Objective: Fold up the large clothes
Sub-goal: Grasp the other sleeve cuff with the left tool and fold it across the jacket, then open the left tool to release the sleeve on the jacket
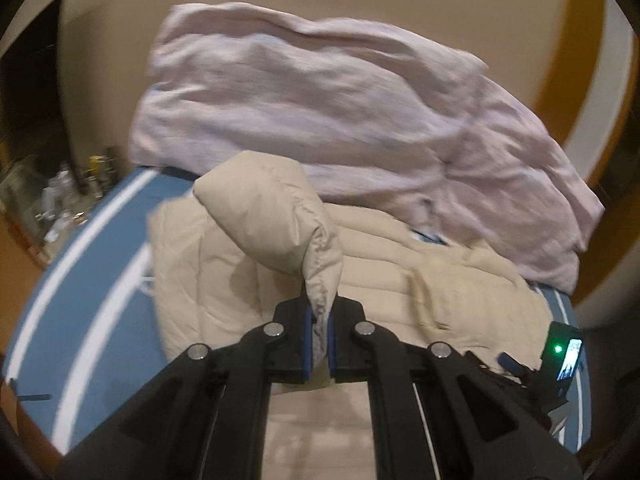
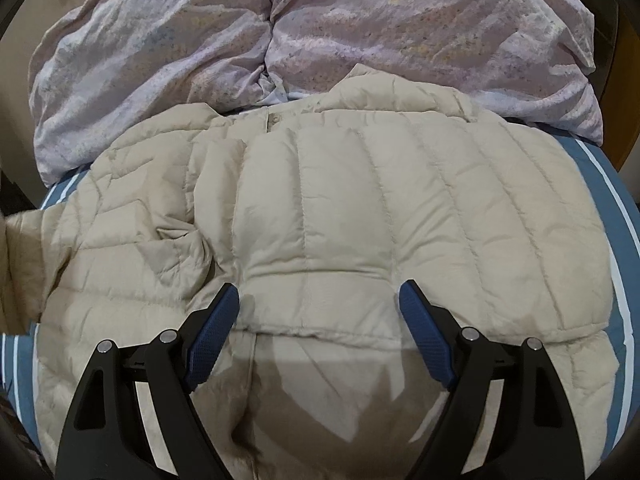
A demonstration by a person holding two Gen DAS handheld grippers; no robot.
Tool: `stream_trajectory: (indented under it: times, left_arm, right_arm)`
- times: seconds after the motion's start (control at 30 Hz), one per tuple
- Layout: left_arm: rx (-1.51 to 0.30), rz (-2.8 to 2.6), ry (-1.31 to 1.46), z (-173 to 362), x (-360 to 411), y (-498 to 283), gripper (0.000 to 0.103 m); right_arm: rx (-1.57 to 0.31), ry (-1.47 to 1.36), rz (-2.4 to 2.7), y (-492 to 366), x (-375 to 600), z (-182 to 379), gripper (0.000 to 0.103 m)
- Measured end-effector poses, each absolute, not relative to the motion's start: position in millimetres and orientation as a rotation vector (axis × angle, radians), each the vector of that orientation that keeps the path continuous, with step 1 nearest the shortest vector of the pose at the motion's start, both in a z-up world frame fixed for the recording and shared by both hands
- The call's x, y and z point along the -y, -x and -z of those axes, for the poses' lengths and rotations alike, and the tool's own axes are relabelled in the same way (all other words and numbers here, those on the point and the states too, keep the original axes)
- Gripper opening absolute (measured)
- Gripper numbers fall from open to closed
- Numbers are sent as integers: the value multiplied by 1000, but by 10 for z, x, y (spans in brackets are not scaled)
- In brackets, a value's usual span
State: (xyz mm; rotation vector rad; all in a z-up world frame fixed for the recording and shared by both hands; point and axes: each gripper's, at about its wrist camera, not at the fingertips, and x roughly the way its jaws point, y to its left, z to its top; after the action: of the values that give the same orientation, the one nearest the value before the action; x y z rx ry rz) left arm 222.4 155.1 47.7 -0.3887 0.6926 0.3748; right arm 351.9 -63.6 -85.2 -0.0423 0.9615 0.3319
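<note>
We see a beige quilted jacket [image 2: 340, 208] spread across a bed with a blue sheet [image 1: 100, 264] that carries white stripes. The jacket lies in the near half of the bed, its collar toward the far side, where it touches a rumpled lilac duvet [image 2: 280, 40] heaped along the far edge.

Our left gripper [image 1: 319, 316] has its jaws pressed together on the bunched cuff end of a sleeve [image 1: 272, 208]. The sleeve rises from the pinch as a puffy hump, lifted above the jacket body, which lies flat beneath it. In this view the duvet [image 1: 320, 100] fills the far side, and a dim clutter of small objects [image 1: 68, 196] sits beyond the bed at the far left, too blurred to name.

Our right gripper [image 2: 319, 304] hovers over the near middle of the jacket with its jaws spread wide and nothing between them. Its blue pads [image 2: 212, 340] sit on either side of a folded panel, whose near edge crosses between them. We cannot tell whether the tips touch the fabric. At the left of this view, the jacket's side is creased and lifts out of the frame.
</note>
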Motion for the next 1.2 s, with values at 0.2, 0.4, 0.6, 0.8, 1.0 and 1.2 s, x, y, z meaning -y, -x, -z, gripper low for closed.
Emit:
stream_trajectory:
  times: [0.2, 0.4, 0.6, 0.8, 1.0, 1.2]
  left_arm:
    - [-734, -235, 369, -298, -953, -2621, 6]
    - [-767, -136, 367, -131, -521, -2898, 6]
    - [-806, -70, 365, 33, -223, -3123, 7]
    - [-870, -1, 374, 207, -9, -3280, 7]
    - [-857, 25, 376, 123, -51, -3168, 34]
    - [-817, -30, 319, -19, -205, -2999, 38]
  right_arm:
    - [-940, 27, -333, -3438, 877, 764, 84]
    - [-912, 21, -293, -3418, 1167, 742, 84]
    - [-895, 4, -270, -3394, 1409, 737, 84]
    - [-869, 6, -234, -3389, 1565, 742, 83]
    - [-853, -11, -252, -3365, 1563, 689, 77]
    - [-818, -10, -305, -3256, 1419, 557, 63]
